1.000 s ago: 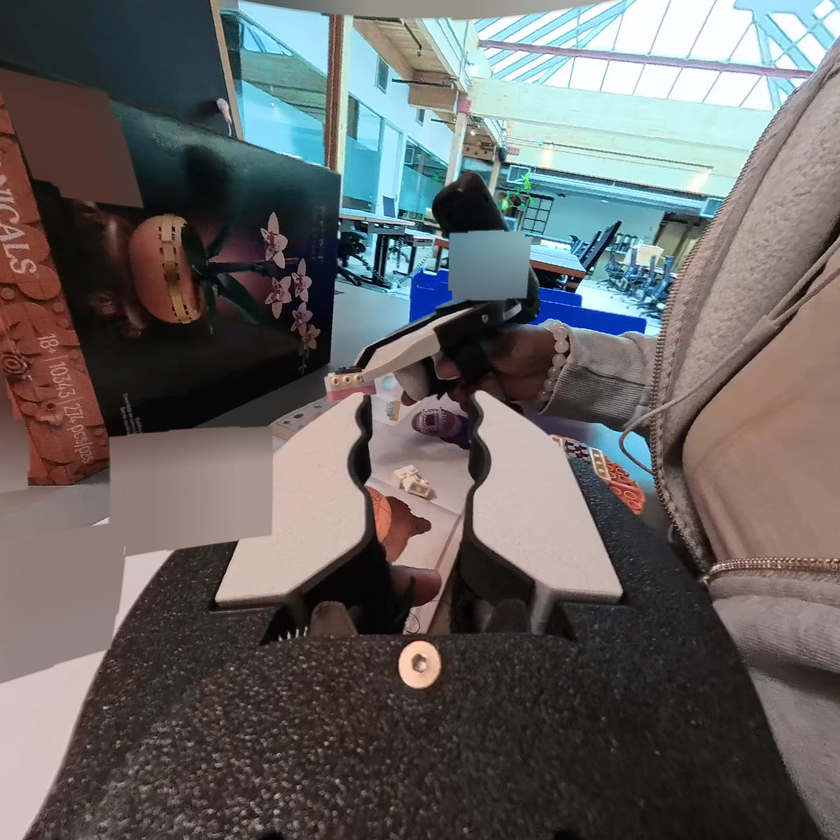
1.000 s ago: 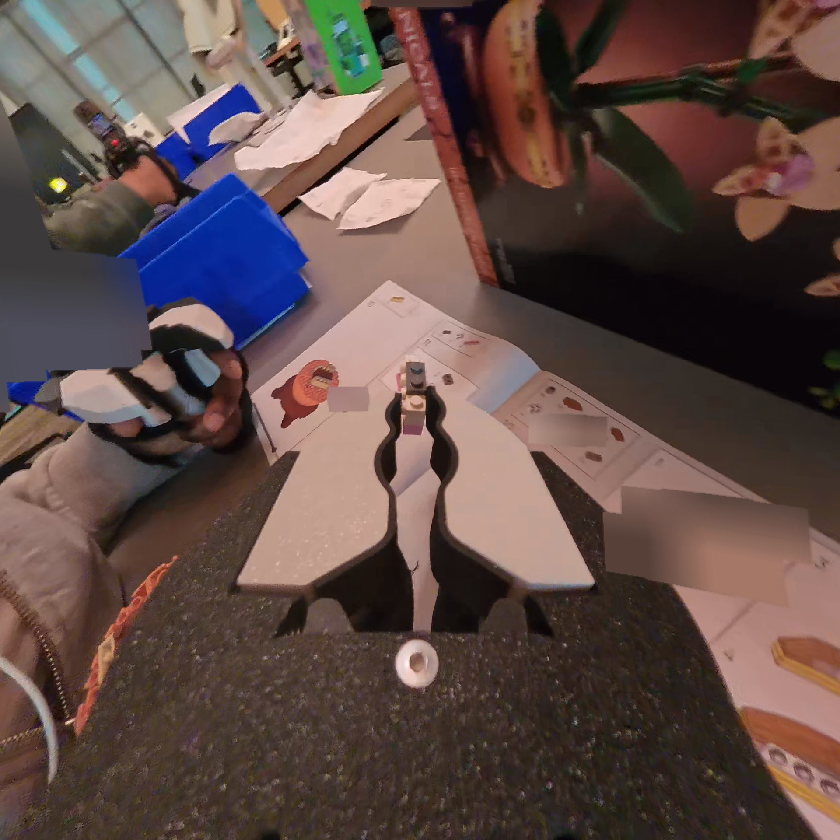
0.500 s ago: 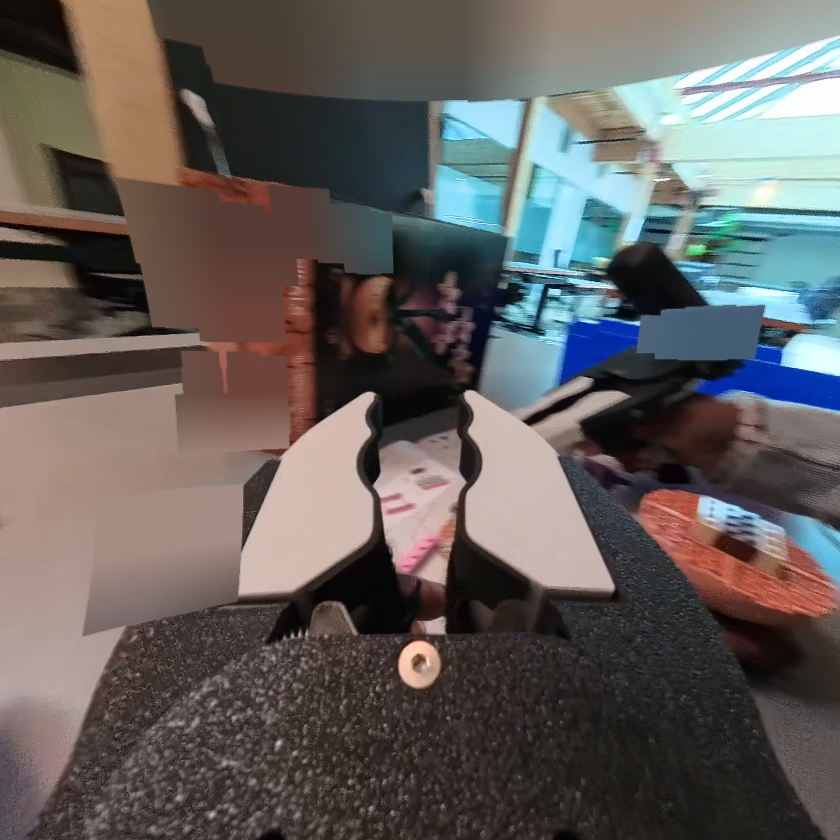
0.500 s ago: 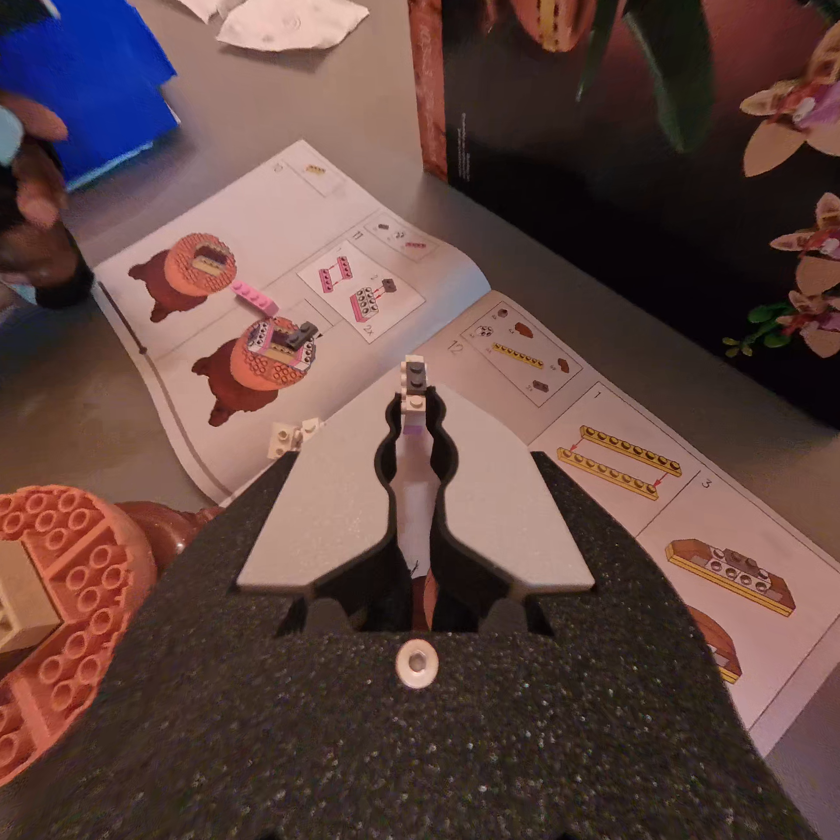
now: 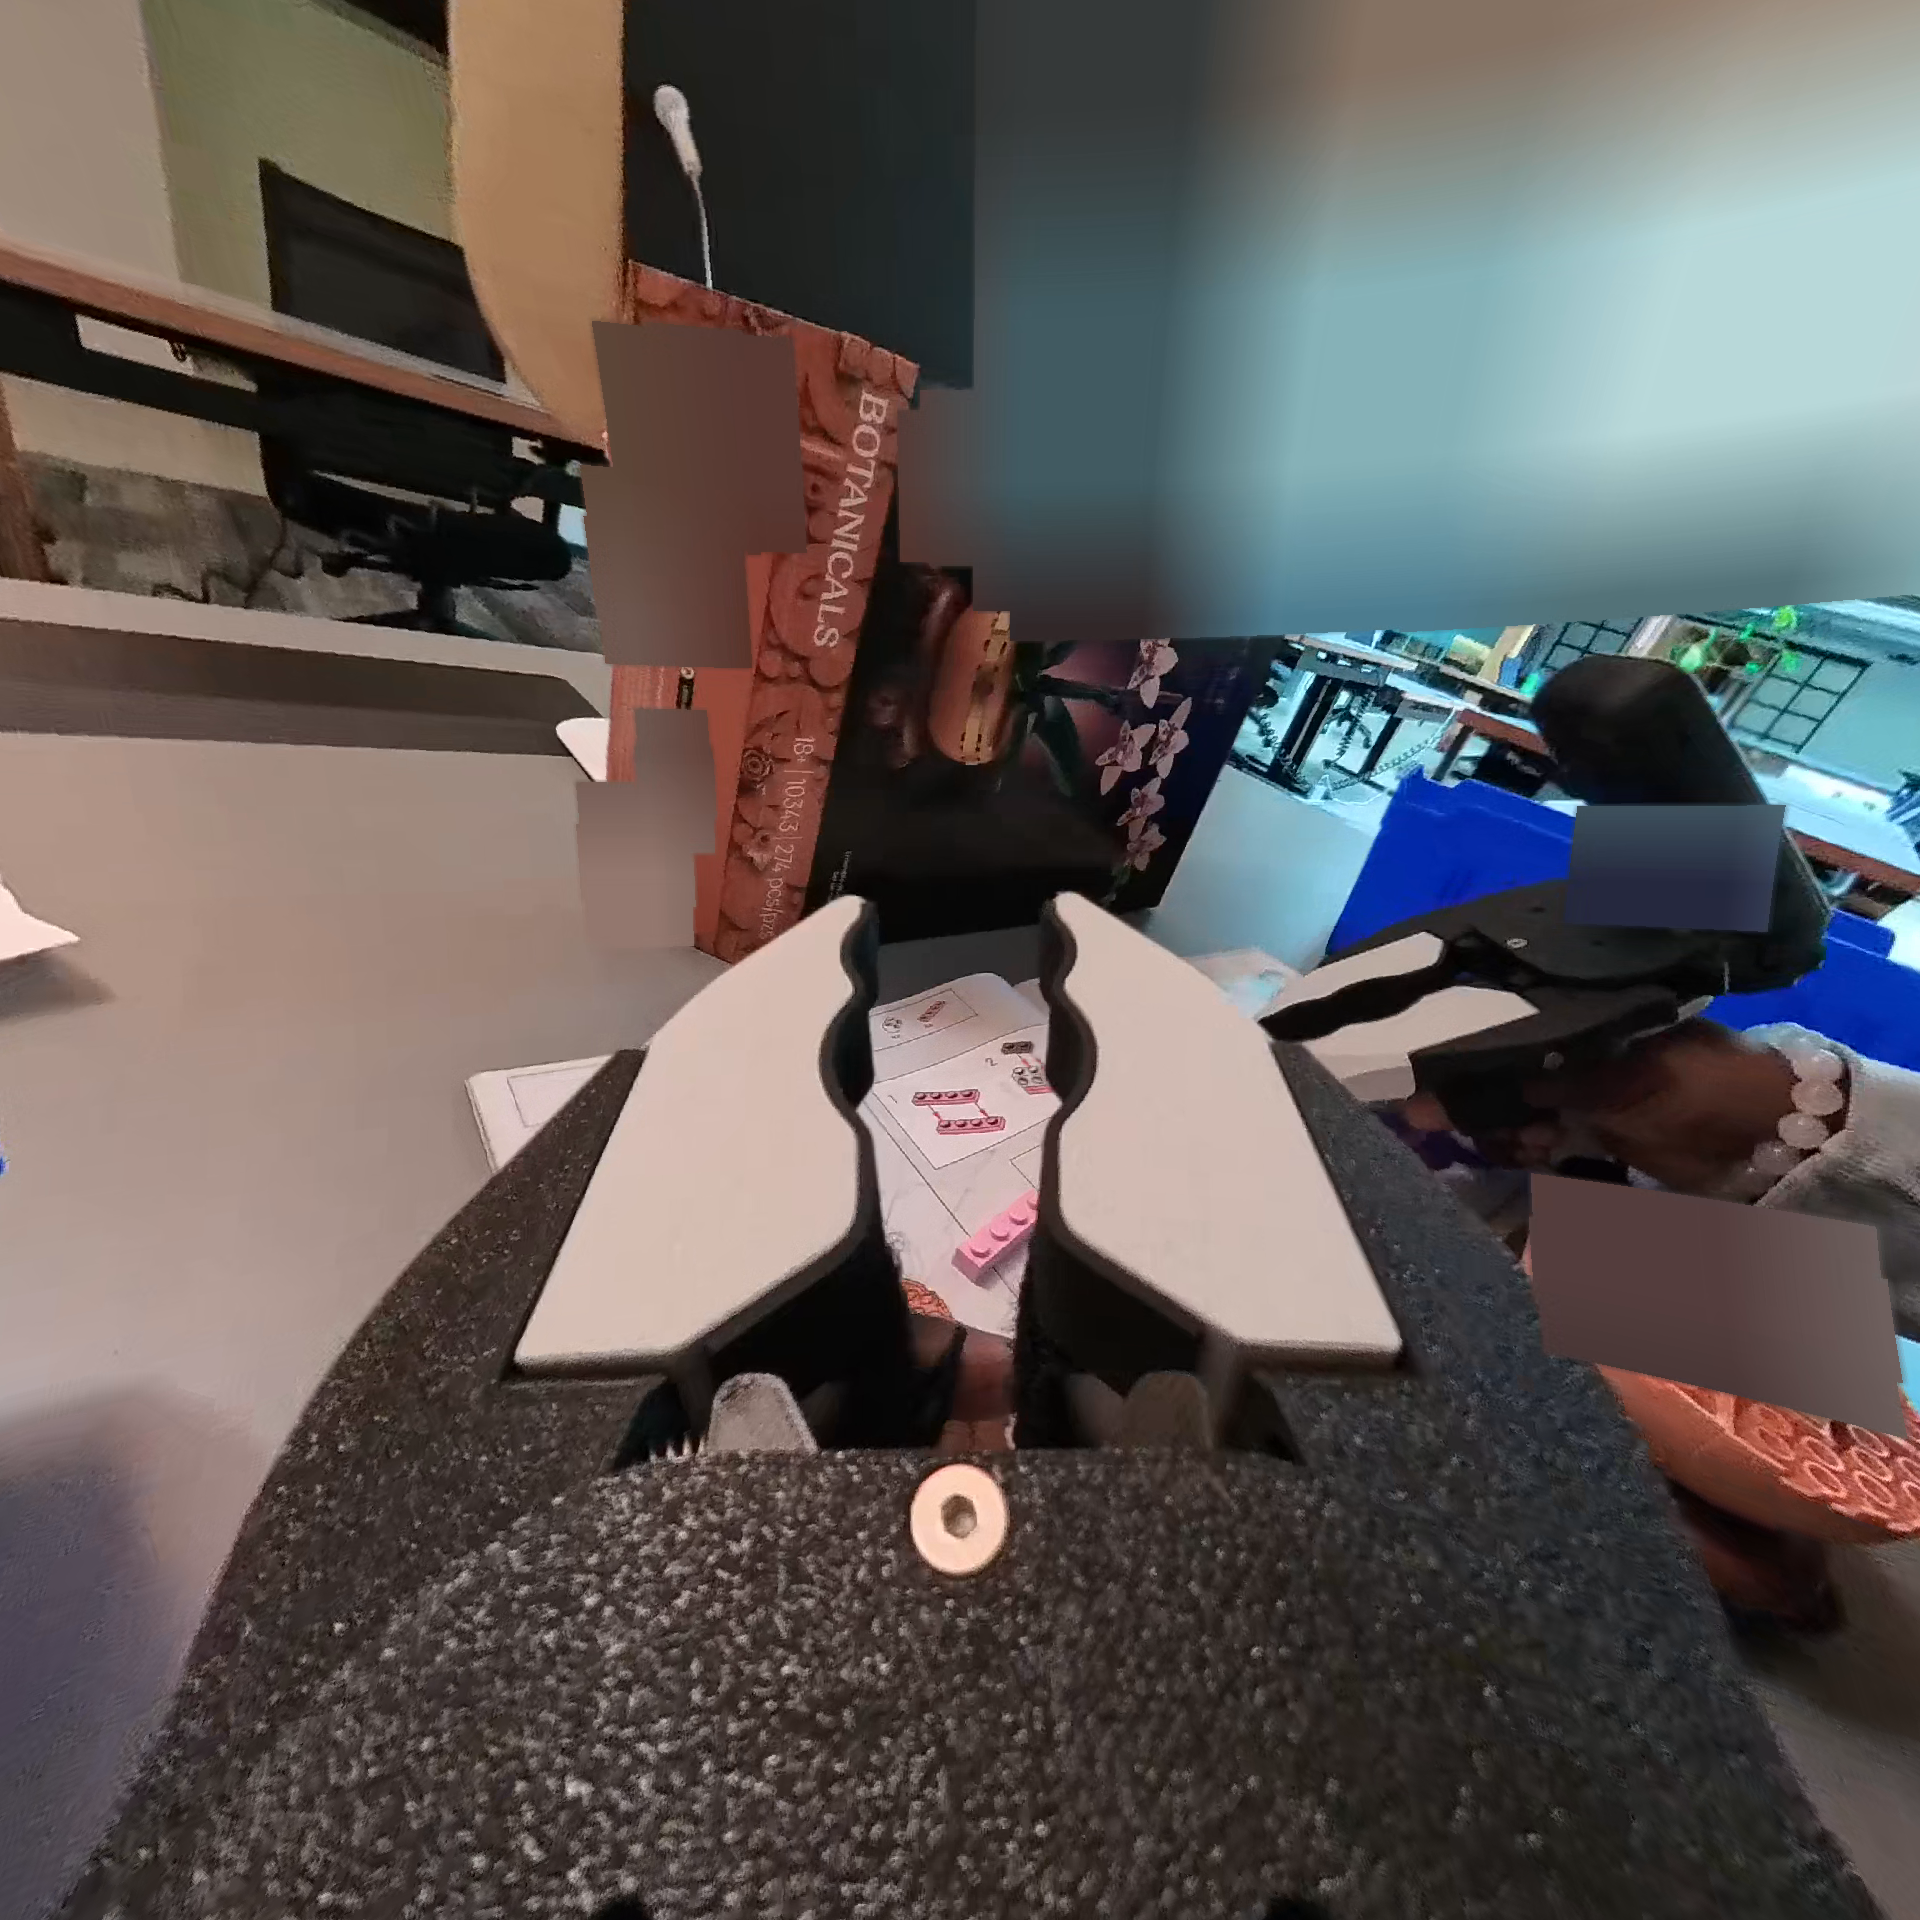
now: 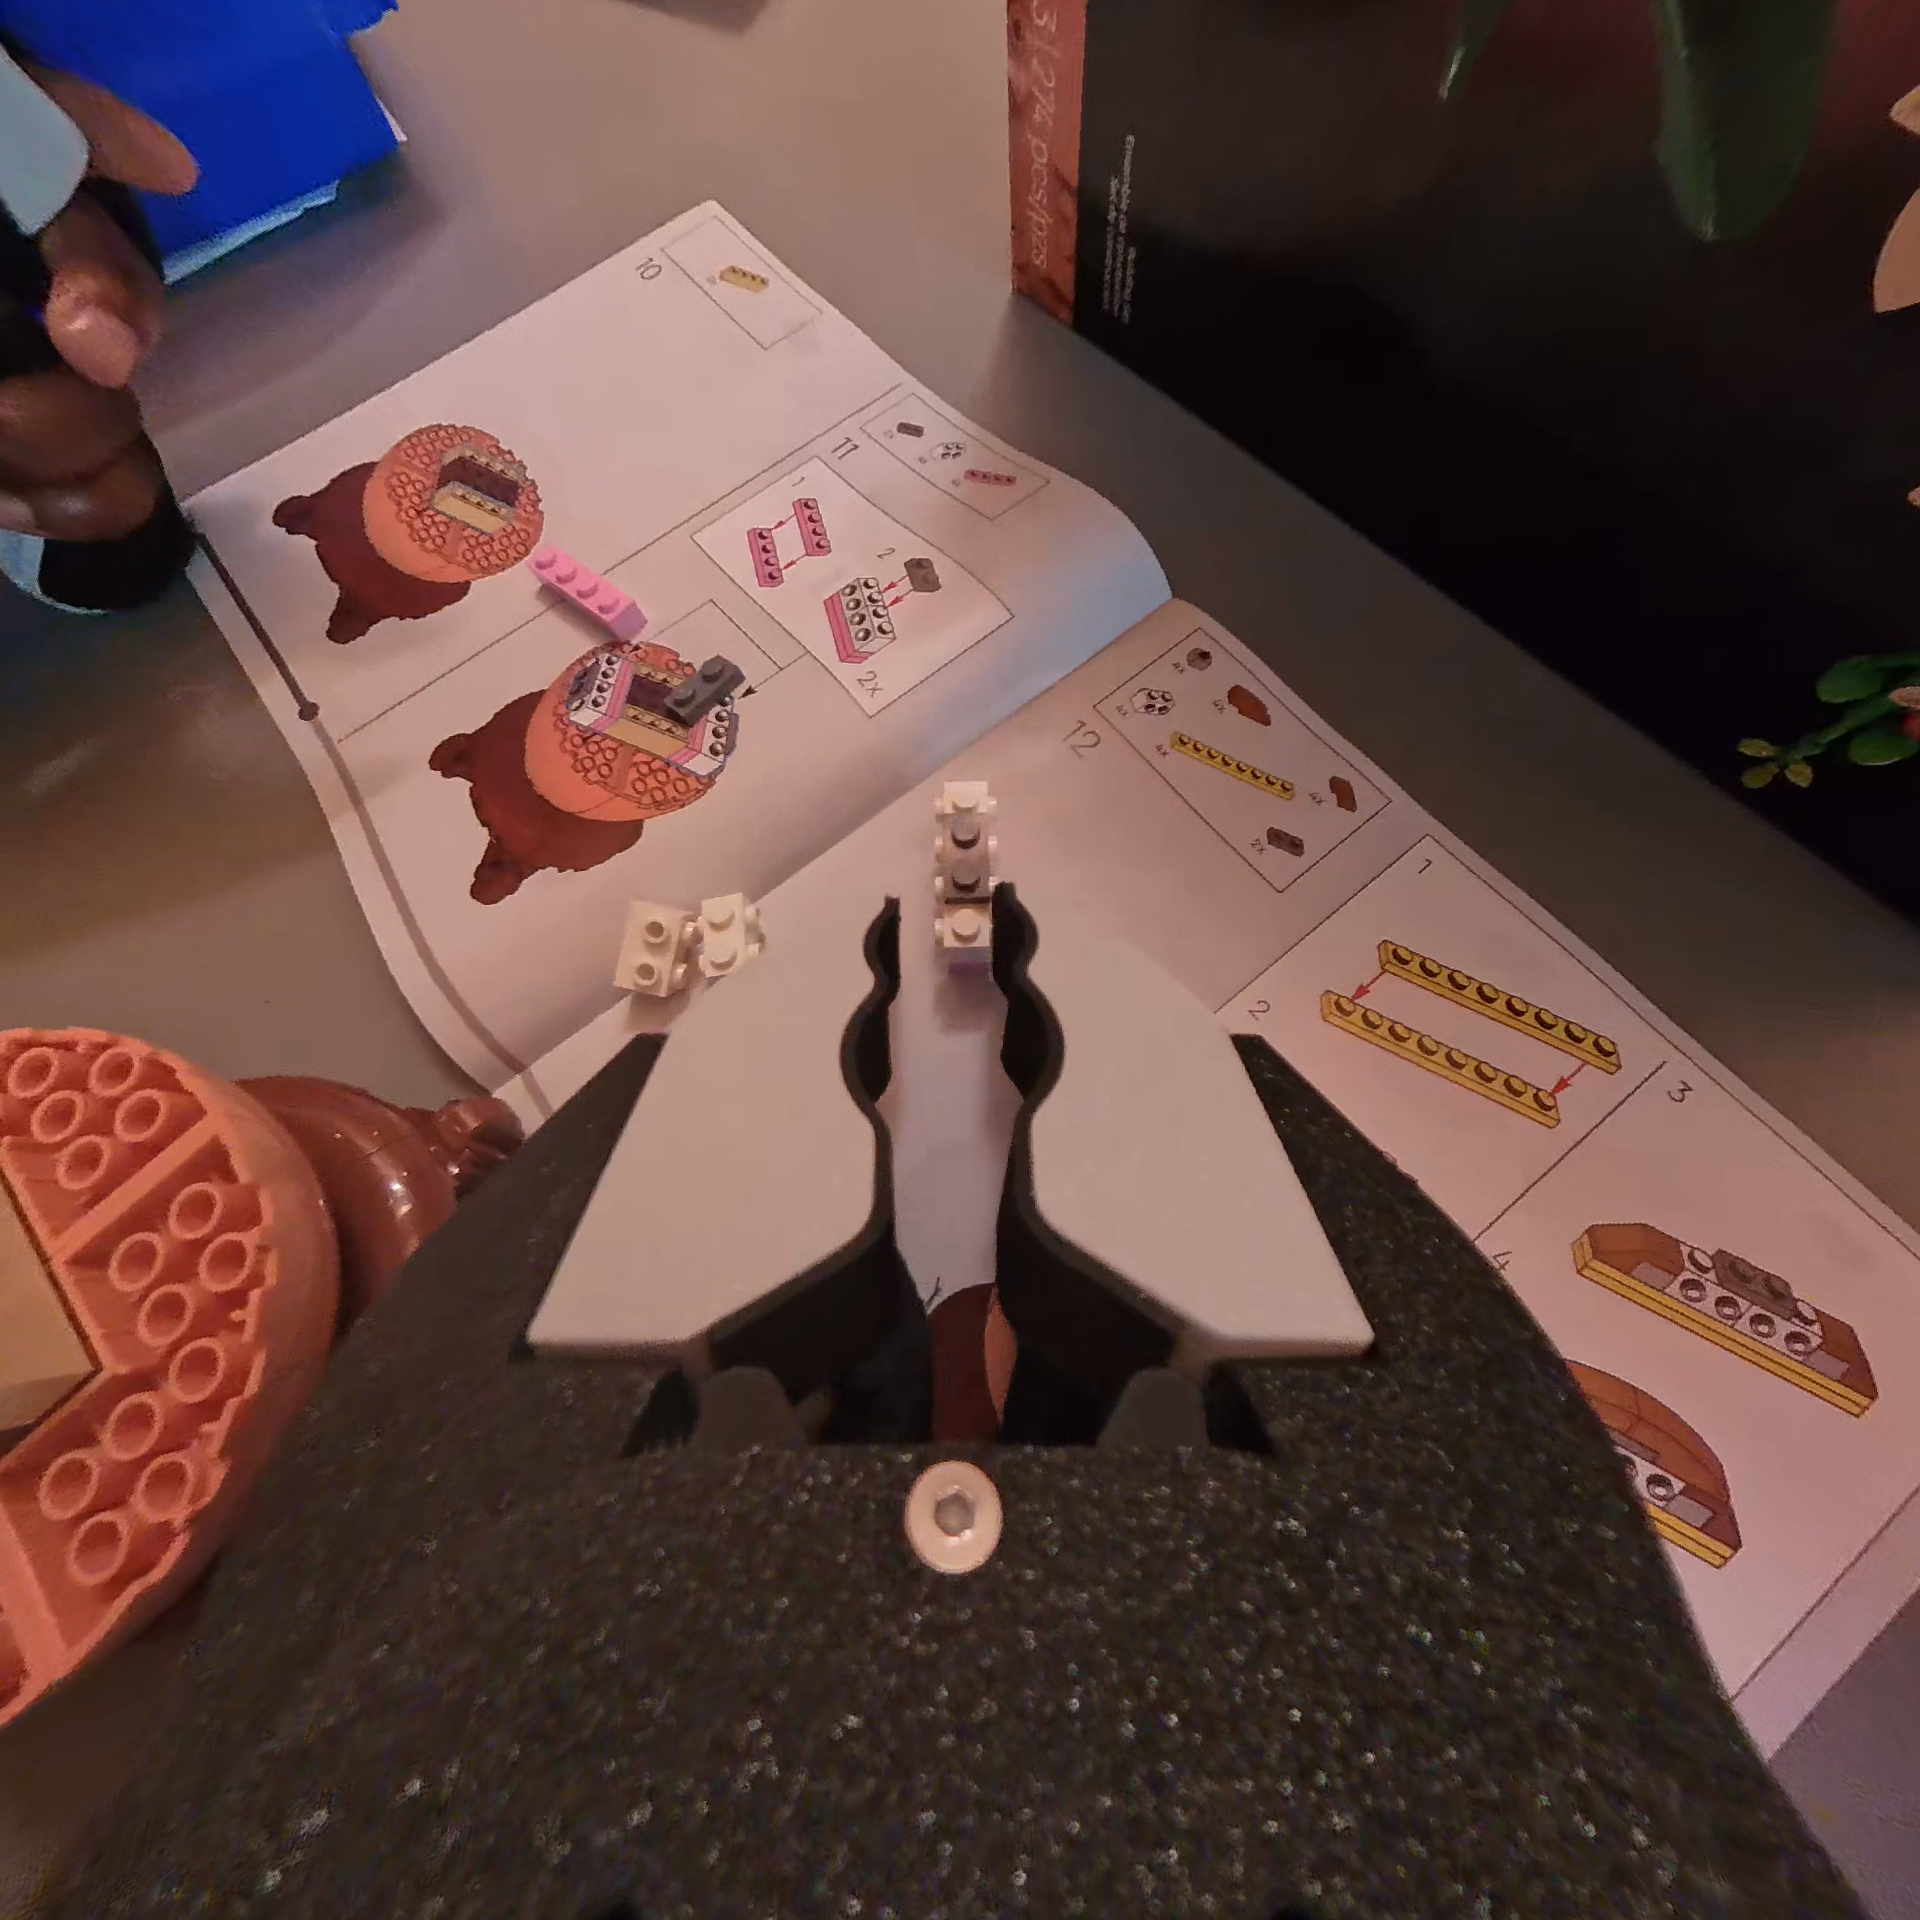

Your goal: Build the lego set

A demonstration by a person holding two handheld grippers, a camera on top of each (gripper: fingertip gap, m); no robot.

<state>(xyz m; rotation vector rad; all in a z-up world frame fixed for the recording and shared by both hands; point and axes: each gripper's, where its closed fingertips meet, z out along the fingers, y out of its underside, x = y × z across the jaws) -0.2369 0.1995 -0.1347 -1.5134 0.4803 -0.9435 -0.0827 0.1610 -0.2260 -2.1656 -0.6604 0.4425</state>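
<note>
Between the tips of the right gripper (image 6: pixel 945 912): clamped on the small brick stack (image 6: pixel 964 883), white and grey over a pink base, taken by that pink lower end and sitting nearer the right-hand finger. Juts forward past the tips, over the open instruction booklet (image 6: pixel 665 343), close to its middle fold. Looks feather-light and rigid, hard glossy plastic, so likely slippery against smooth pads. Probably held together by stud friction alone, so liable to split at a seam if twisted or squeezed across a joint. Best gripped low on flat opposite side walls, never on the studs; calls for a straight push when seating.

Off to the left of that gripper: the round terracotta pot build (image 6: pixel 114 1299), studs up, on the grey table (image 6: pixel 623 125), near the stack but apart from it. Seems heavier and stable, yet likely needs steadying at the rim during pressing.

Loose on the booklet: pink plate (image 6: pixel 587 592), what looks like a dark grey plate (image 6: pixel 709 686), and two white bracket bricks (image 6: pixel 686 940) just beside the right gripper's left finger, clear of the stack.

Left gripper (image 5: pixel 956 920): released, jaws well apart, nothing between them. Hovers over the booklet with the pink plate showing through the gap, below the fingers and apart from them. Thin and flat, so probably awkward to lift off paper; better pinched across its narrow width. Set box (image 5: pixel 935 748) upright behind.
</note>
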